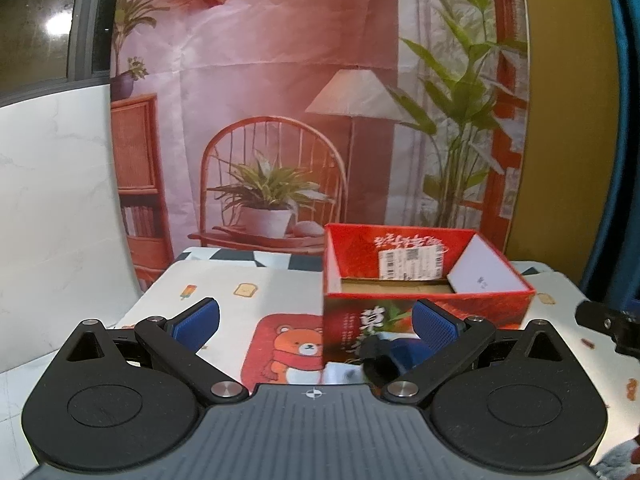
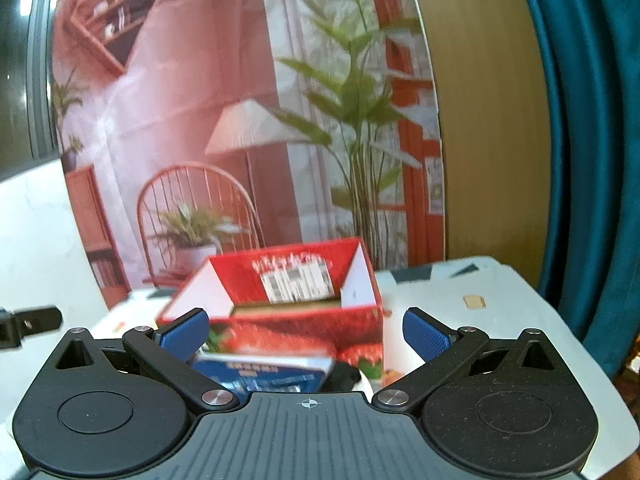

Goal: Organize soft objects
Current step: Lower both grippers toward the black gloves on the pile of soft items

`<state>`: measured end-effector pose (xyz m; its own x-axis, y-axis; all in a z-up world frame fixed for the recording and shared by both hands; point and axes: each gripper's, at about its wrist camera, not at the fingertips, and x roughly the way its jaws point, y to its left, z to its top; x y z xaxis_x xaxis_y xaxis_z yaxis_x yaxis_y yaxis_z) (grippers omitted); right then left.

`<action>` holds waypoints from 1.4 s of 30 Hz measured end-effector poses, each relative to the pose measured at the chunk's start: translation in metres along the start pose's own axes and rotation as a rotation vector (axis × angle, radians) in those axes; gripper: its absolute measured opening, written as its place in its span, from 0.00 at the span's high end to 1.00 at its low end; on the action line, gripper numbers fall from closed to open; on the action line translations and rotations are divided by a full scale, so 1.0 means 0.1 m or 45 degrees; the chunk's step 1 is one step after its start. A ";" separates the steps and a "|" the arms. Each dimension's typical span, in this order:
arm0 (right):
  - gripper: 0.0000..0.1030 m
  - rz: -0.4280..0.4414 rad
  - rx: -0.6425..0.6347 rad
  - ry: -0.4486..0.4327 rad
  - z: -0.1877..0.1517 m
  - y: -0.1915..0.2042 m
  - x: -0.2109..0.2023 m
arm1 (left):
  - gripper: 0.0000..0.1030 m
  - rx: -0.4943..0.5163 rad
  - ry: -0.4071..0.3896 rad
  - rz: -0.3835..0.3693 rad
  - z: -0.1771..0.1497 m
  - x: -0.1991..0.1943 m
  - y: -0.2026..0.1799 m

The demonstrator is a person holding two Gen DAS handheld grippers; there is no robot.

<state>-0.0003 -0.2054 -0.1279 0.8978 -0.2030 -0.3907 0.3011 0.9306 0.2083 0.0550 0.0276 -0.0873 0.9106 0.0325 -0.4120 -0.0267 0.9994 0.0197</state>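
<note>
left gripper (image 1: 316, 322): fingers spread wide, holding nothing, hovering low over the desk (image 1: 224, 284) short of the box.
right gripper (image 2: 306, 330): fingers wide apart, empty, facing the box.
red box (image 1: 424, 280): open-topped on the desk, apparently empty, likely the bin for soft things.
blue packet (image 2: 264, 372): lies in front of the box, below the right fingers; blurred, softness unclear.
why: both grippers look poised for a pick.
</note>
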 end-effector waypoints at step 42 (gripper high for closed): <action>0.12 0.014 -0.076 0.512 -1.07 0.00 0.76 | 0.38 -0.061 0.402 -0.369 -0.97 0.82 -0.03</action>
<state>0.0333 -0.1881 -0.2535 0.7004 -0.0684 -0.7105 0.2623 0.9504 0.1671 0.0903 0.0280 -0.2092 0.7128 -0.2562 -0.6529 0.1857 0.9666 -0.1766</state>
